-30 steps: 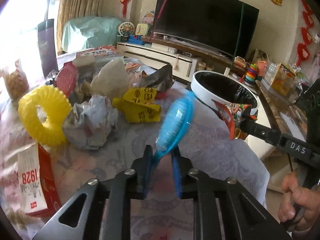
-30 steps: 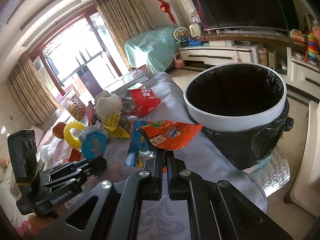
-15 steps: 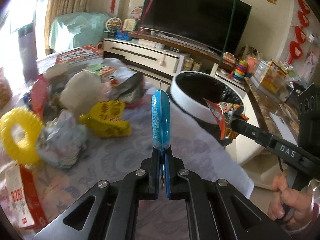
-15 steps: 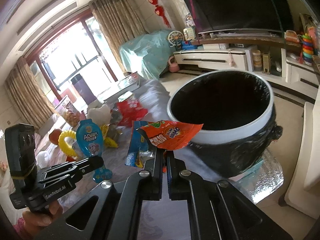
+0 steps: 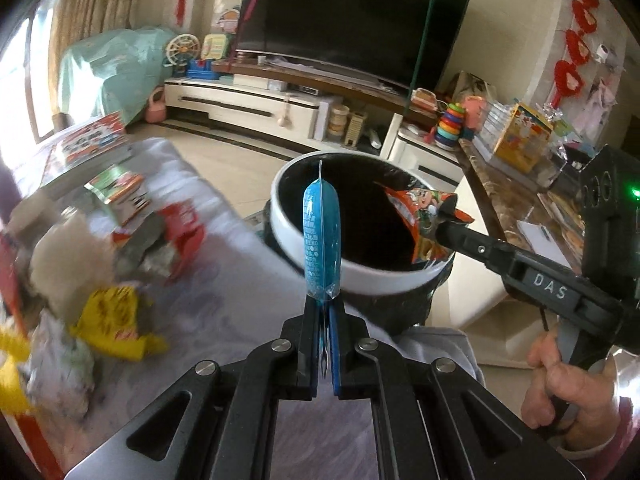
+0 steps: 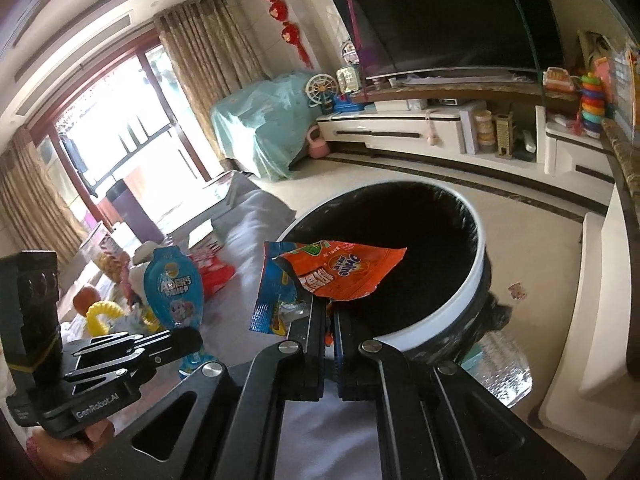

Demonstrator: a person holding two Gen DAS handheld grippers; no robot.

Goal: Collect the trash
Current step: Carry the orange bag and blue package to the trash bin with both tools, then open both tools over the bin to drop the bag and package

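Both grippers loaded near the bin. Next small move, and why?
Probably carry the right gripper a little further over the bin, then open it. Its fingers are shut on the orange wrapper, which already overhangs the black opening, while the base of the fingers sits just short of the rim. The left gripper, shut on the blue packet, should follow.

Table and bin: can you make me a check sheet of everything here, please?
Surface: table under a pale patterned cloth.
Job's things: blue packet and orange snack bag, both raised near the black-lined bin.
Clutter: yellow wrapper, red wrapper, crumpled paper.
Grippers: left claw shut on blue packet; right claw shut on orange snack bag.
Cables: nothing seen.
Surroundings: television, toy shelves.
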